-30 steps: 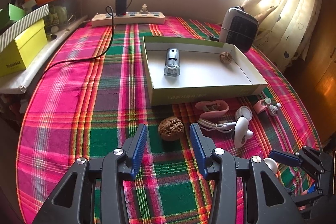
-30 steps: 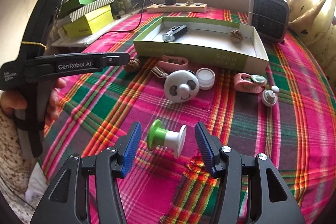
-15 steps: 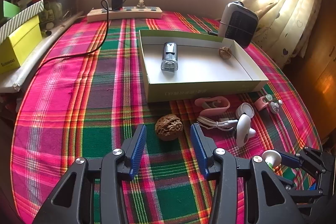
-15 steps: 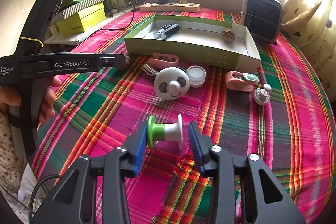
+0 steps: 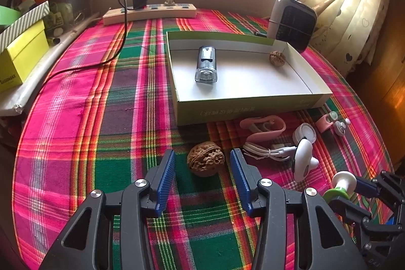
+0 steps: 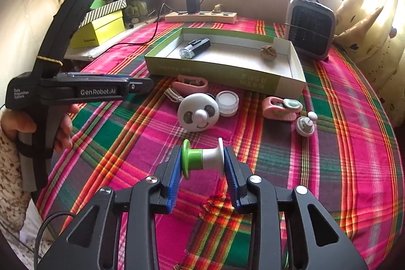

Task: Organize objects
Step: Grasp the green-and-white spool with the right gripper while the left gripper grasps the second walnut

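A brown walnut lies on the plaid cloth just ahead of and between the fingertips of my left gripper, which is open and not touching it. My right gripper has its jaws closing, and both blue pads press on the end flanges of a green and white spool. The spool also shows at the lower right of the left wrist view. A shallow green-walled box holds a dark torch and a second walnut. A hand holds the left gripper at the left of the right wrist view.
In front of the box lie a pink clip, a white cable, a panda-face toy, a round lid, a pink holder and a small top. A heater, power strip and yellow box stand around the edges.
My right gripper's jaws have closed from wide apart onto the spool's two ends. The left gripper has stayed around the walnut, with its jaws a touch wider.
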